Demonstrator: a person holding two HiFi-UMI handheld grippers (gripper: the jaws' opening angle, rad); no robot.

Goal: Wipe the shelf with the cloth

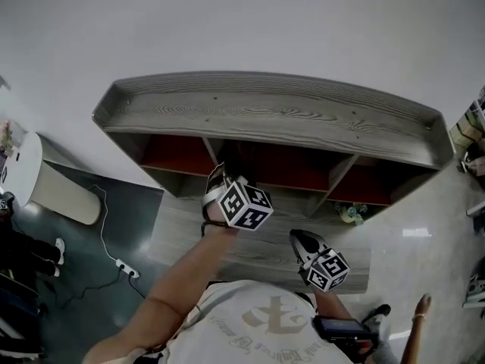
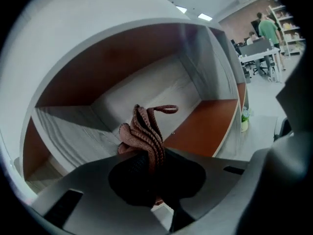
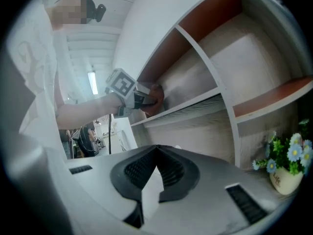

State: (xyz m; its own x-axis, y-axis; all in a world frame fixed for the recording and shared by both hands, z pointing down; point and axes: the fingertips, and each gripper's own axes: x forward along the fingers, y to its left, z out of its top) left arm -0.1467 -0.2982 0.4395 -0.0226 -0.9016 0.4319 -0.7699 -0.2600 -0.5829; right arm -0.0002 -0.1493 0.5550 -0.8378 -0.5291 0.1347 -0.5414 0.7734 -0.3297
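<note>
The left gripper point(image 2: 146, 168) clamps the bunched reddish cloth point(image 2: 145, 131) at the front edge of the shelf's point(image 1: 265, 114) middle compartment, while the right gripper point(image 3: 156, 154) hangs outside, jaws together, empty

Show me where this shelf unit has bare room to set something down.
The top board is bare inside its raised rim. The right-hand compartment looks empty too. Crowded: the compartment mouth where the left gripper holds the cloth, and the low corner by the flower pot.

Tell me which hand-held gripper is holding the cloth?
The left hand-held gripper: its jaws pinch the brown cloth, while the right hand-held gripper is shut on nothing.
</note>
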